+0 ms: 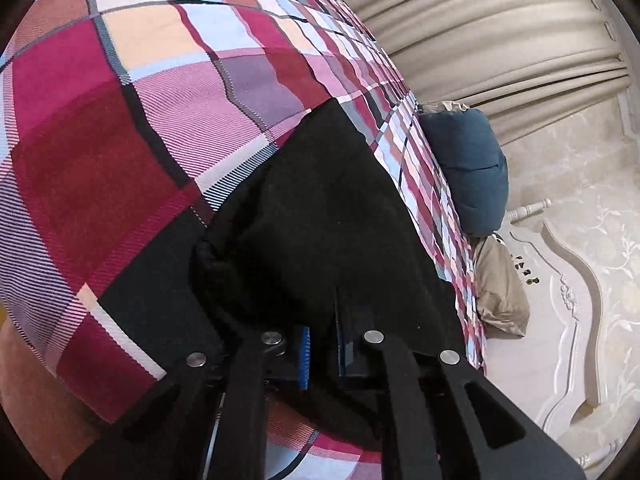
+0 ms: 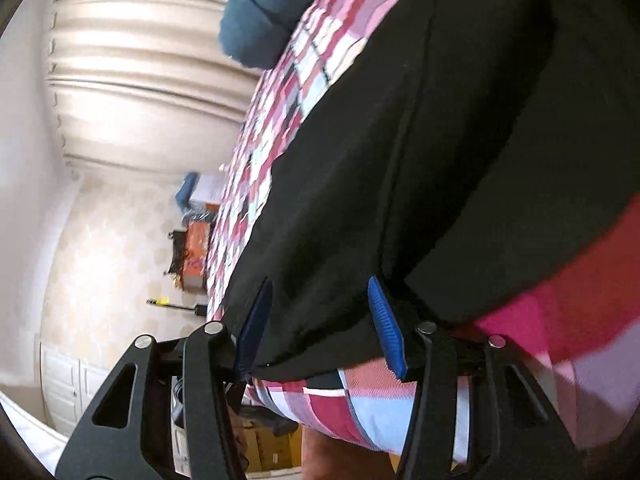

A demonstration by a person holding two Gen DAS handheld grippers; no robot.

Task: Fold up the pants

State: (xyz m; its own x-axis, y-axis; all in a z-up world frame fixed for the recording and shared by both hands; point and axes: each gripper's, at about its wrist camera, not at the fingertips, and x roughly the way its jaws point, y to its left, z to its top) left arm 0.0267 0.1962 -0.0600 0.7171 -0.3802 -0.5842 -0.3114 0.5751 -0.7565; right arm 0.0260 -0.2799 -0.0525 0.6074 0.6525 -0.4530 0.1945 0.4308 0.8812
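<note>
Pants (image 1: 320,216) lie on the checked bedcover (image 1: 120,152); left gripper (image 1: 322,344) is clenched on their near edge, right gripper (image 2: 324,328) straddles the hem, released.

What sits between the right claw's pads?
The black pants: their edge lies between the right claw's blue pads, which stand apart, as the right wrist view shows.

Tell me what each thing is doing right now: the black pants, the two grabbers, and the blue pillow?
Black pants: lying on the plaid bedcover, not folded up yet.
Left hand-held gripper: shut on the pants' edge.
Right hand-held gripper: jaws apart, the pants' edge between the blue pads, not clearly pinched.
Blue pillow: resting at the bed's far edge.
</note>
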